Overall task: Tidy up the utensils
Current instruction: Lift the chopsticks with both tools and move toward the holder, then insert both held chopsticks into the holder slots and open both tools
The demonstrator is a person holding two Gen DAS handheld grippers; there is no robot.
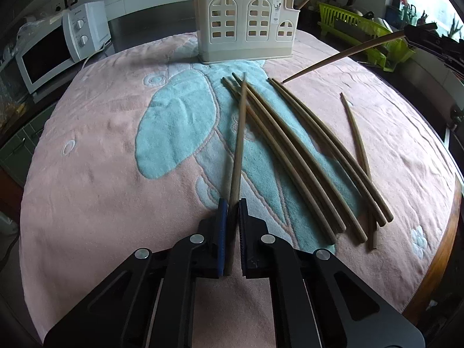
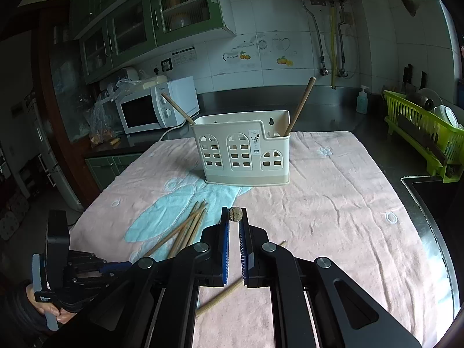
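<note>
My left gripper (image 1: 231,203) is shut on a wooden chopstick (image 1: 239,145) that points toward the cream utensil holder (image 1: 246,23). Several more chopsticks (image 1: 304,156) lie on the towel to its right. My right gripper (image 2: 233,217) is shut on another chopstick (image 2: 235,214), seen end-on and held above the towel; in the left wrist view that chopstick (image 1: 342,58) slants in from the right. The holder (image 2: 243,150) has two chopsticks (image 2: 300,105) standing in it. The left gripper's body shows at the lower left of the right wrist view.
A pink and teal towel (image 1: 116,150) covers the table. A white microwave (image 2: 156,107) stands on the counter at the back left. A green dish rack (image 2: 426,133) sits at the right beside a sink edge (image 2: 429,191).
</note>
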